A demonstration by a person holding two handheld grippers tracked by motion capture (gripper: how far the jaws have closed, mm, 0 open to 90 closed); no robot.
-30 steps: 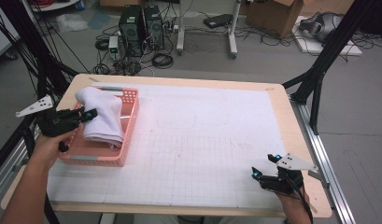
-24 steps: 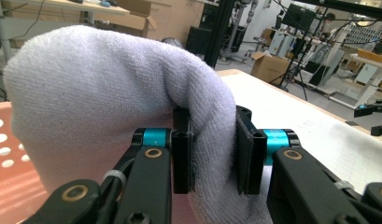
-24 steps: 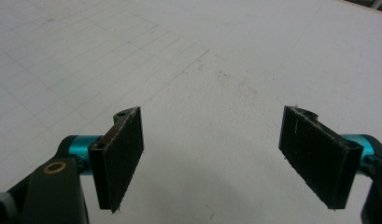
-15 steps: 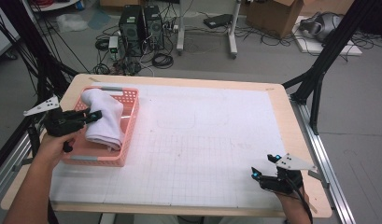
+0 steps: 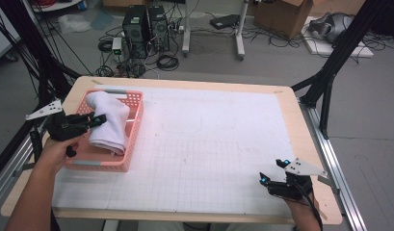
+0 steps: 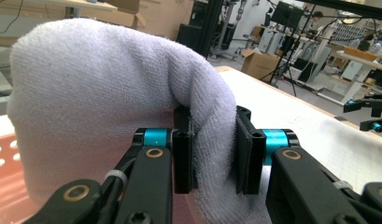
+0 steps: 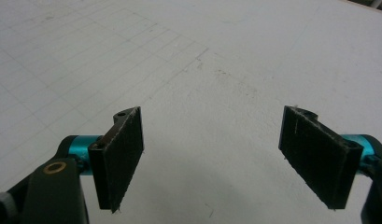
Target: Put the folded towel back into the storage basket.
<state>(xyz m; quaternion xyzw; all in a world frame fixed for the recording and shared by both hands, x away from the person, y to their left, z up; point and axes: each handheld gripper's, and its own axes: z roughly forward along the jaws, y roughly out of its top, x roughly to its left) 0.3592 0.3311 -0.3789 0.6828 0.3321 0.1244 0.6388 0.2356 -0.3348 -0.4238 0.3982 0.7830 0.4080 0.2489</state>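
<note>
The towel lies bunched in the pink basket at the table's far left. The left gripper is closed on a fold of it, cloth squeezed between the jaws. It looks soft, light and limp, so it will likely sag and drape when lifted; a thick fold or edge gives the surest hold. The right gripper rests near the right edge, jaws wide apart and holding nothing. The table carries a white gridded sheet; beyond it are a grey floor, computers, cables and boxes
</note>
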